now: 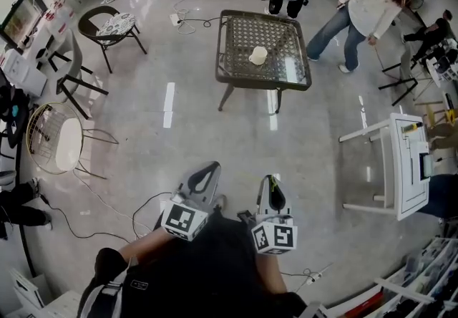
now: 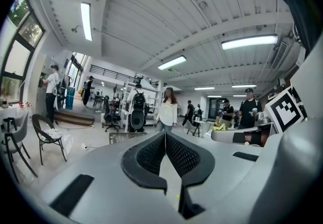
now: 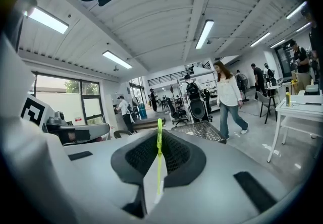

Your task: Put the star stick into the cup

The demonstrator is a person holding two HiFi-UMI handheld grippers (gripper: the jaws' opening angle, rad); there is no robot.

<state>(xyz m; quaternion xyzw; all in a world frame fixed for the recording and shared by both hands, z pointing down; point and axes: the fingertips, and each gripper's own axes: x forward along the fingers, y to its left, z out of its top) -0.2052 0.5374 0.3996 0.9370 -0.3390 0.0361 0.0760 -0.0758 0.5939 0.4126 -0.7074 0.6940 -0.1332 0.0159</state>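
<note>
- Two grippers are held low, close to the person's body.
- Left gripper point(image 1: 209, 170): the jaws are brought together at the tips, and nothing is held between them.
- Cup point(image 1: 258, 55): it is set on the mesh table point(image 1: 223, 51), well apart from both grippers.
- Right gripper point(image 1: 272, 185): the jaws are closed on the thin yellow-green star stick point(image 3: 159, 157).

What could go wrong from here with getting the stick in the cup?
1. The thin stick is clamped only by the right gripper's jaws; it might slip or tilt on the way.
2. The cup stands on a table across the floor, with a cable lying beside it: a trip hazard.
3. A person is close to that table and might get in the way.
</note>
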